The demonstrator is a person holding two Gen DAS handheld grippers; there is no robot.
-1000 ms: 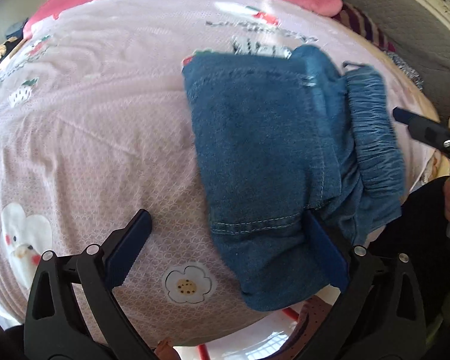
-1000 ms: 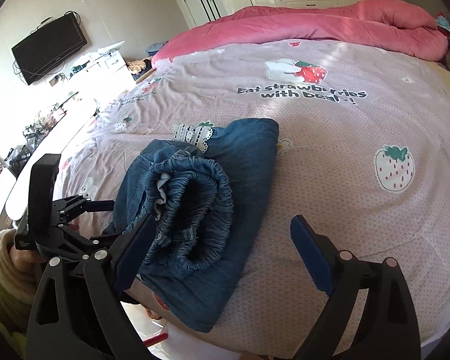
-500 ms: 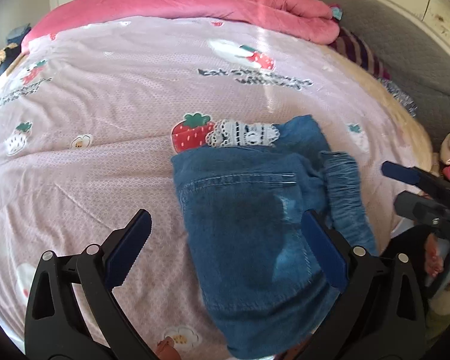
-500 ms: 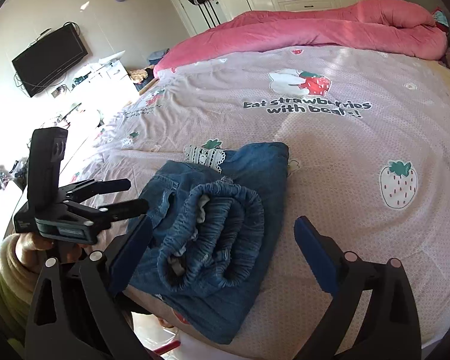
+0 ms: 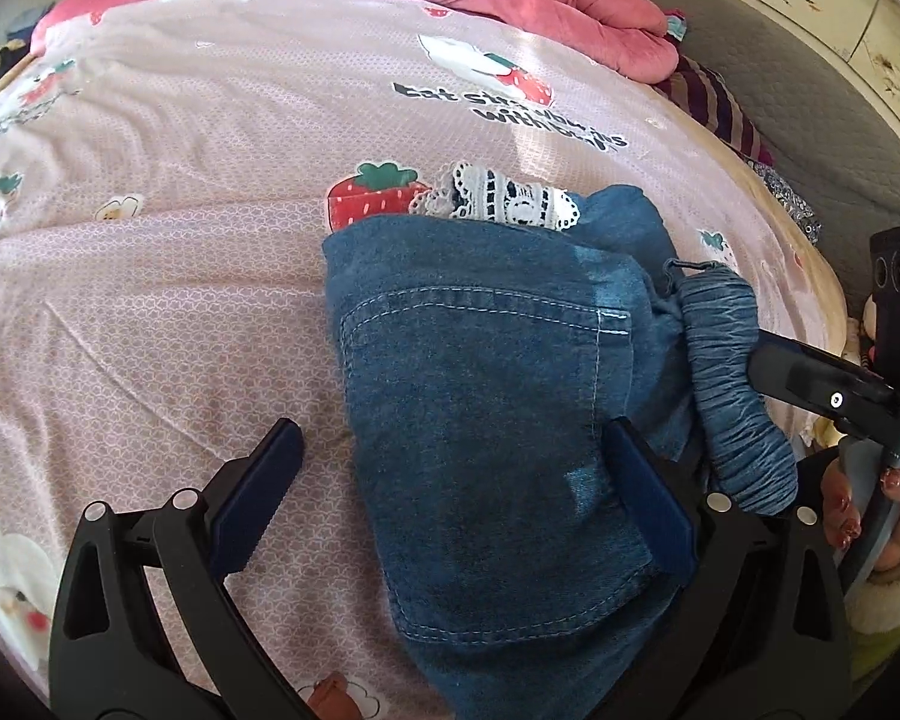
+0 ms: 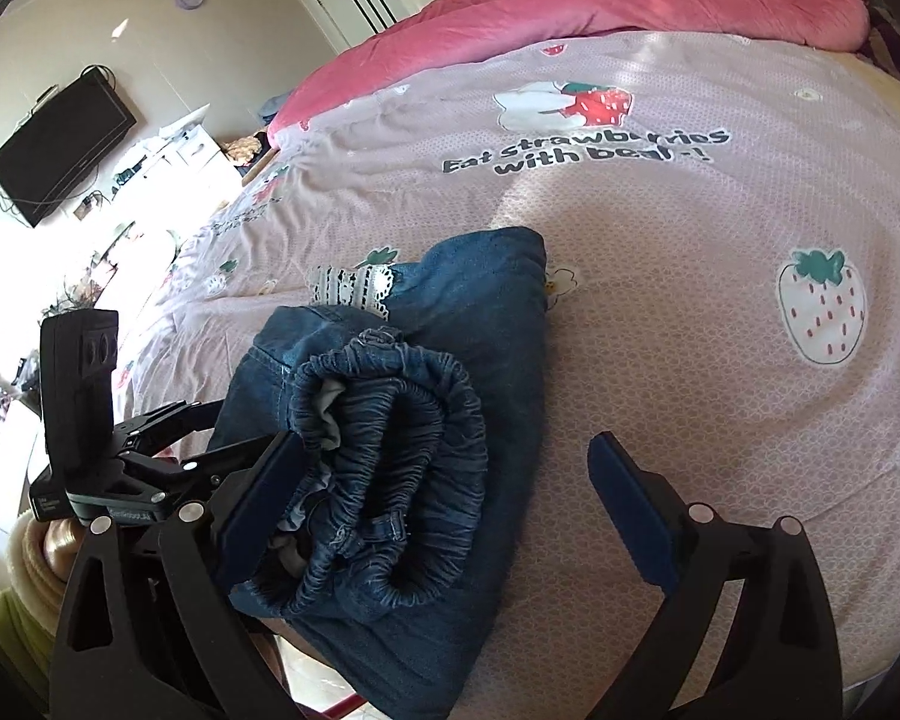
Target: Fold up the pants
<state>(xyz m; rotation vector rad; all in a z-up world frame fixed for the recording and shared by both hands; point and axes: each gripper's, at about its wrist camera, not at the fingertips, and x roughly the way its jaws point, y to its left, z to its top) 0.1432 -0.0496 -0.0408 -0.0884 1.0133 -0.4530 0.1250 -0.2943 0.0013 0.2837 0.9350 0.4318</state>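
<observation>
Looks like the last tidy-up step: the pants point(image 5: 486, 396) sit folded mid-frame near the bed point(image 5: 180, 252) edge, left claw point(image 5: 450, 504) and right claw point(image 6: 450, 516) both wide and empty, so next just straighten the bunched waistband point(image 6: 390, 468).

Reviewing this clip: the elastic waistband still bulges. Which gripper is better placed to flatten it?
Right, probably. The right gripper is open with the waistband bunched right at its inner finger; the left gripper, also open, faces the jeans pocket side.
</observation>
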